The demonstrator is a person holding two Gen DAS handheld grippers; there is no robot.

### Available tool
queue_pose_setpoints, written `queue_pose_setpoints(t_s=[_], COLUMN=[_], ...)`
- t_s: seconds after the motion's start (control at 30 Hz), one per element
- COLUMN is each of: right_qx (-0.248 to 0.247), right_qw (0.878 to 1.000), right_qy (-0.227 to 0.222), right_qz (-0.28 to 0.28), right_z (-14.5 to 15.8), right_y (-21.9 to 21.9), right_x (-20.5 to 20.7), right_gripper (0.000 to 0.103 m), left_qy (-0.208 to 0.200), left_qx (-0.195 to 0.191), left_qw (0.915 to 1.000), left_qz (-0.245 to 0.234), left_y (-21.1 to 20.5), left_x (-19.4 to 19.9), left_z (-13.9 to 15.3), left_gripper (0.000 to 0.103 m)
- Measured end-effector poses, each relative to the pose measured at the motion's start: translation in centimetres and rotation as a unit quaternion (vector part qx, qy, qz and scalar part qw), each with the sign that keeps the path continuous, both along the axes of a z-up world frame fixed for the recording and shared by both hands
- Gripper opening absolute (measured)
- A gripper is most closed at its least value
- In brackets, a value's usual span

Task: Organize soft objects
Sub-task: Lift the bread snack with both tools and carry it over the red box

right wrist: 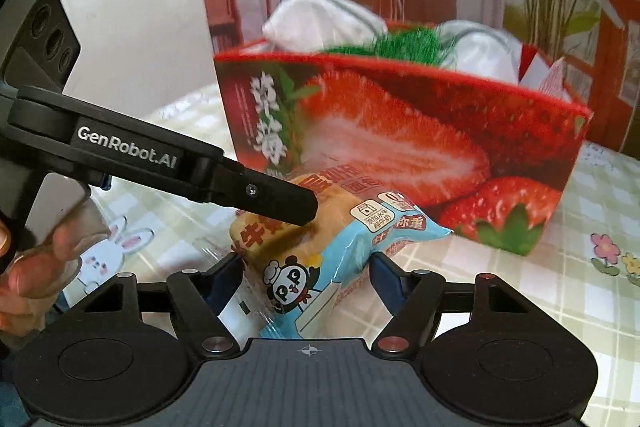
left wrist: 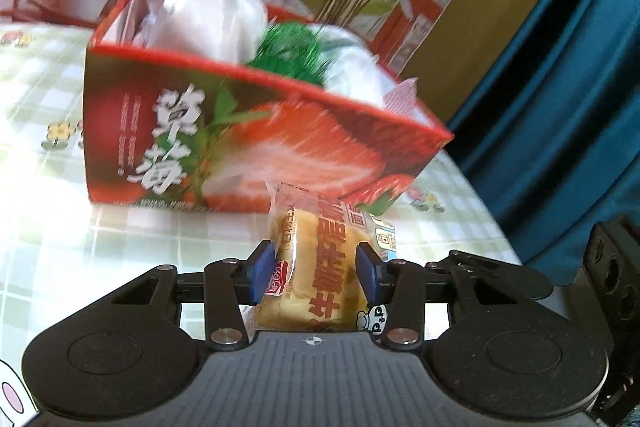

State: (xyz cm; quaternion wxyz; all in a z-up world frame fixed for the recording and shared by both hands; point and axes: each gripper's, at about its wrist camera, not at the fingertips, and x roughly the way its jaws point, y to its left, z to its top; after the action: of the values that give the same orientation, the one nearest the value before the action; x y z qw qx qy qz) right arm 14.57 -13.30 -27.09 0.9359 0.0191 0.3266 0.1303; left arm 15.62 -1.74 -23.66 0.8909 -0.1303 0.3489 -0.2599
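"GenRobot.AI" on left gripper [right wrist: 310, 205]

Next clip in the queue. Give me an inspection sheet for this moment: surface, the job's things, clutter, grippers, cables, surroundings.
Surface: table under a green checked cloth with flower and rabbit prints.
Job's things: packaged bread lying in front of the strawberry box; the box already holds white soft bundles and something green and fuzzy.
Clutter: nothing seen.
Grippers: left gripper has both pads against the bread's sides; right gripper straddles the same bread, jaws wider than the pack.
Cables: nothing seen.
Surroundings: printed room backdrop with chair and plants; blue curtain.
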Motion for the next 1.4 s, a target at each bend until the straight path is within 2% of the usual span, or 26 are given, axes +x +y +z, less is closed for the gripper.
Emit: queue_pose_setpoints(t_s=[0.23, 0.53, 0.73, 0.87, 1.0, 1.17, 1.3, 1.4], right_qx=[-0.009, -0.042, -0.056, -0.067, -0.063, -0.056, -0.061, -0.034], right_qw=[0.999, 0.996, 0.993, 0.991, 0.991, 0.993, 0.996, 0.998], right_qy=[-0.037, -0.073, -0.095, -0.108, -0.113, -0.099, -0.07, -0.053], right_qz=[0.001, 0.023, 0.039, 0.042, 0.039, 0.022, 0.017, 0.002], right_z=[2.4, 6.2, 9.7, 11.3, 11.4, 10.3, 9.0, 8.3], right_y=[-1.1, -2.2, -3.4, -4.3, -5.3, -5.8, -5.5, -5.7], right_x=[-1.6, -0.8, 1.4, 3.8, 6.6, 10.2, 12.6, 13.6], right_gripper=[0.066, 0.066, 0.066, 0.066, 0.066, 0.066, 0.066, 0.065], left_qy=[-0.044, -0.077, -0.086, -0.091, -0.077, -0.055, -0.057, -0.032], left_qx=[0.0, -0.008, -0.033, -0.027, -0.018, -0.035, 0.015, 0.028], left_qw=[0.9989, 0.9967, 0.9956, 0.9953, 0.9969, 0.9977, 0.9981, 0.9987], left_qz=[-0.014, -0.025, -0.02, -0.019, -0.007, 0.016, 0.019, 0.027], left_y=[-0.9, -1.3, -1.1, -1.8, -2.3, -1.9, -2.8, -2.7], left_x=[-0.9, -0.1, 2.2, 4.5, 7.5, 10.5, 11.6, 12.9], left_z=[2.9, 6.9, 9.8, 10.6, 10.6, 10.2, 9.2, 8.4], left_gripper=[0.046, 0.046, 0.046, 0.046, 0.046, 0.046, 0.046, 0.046])
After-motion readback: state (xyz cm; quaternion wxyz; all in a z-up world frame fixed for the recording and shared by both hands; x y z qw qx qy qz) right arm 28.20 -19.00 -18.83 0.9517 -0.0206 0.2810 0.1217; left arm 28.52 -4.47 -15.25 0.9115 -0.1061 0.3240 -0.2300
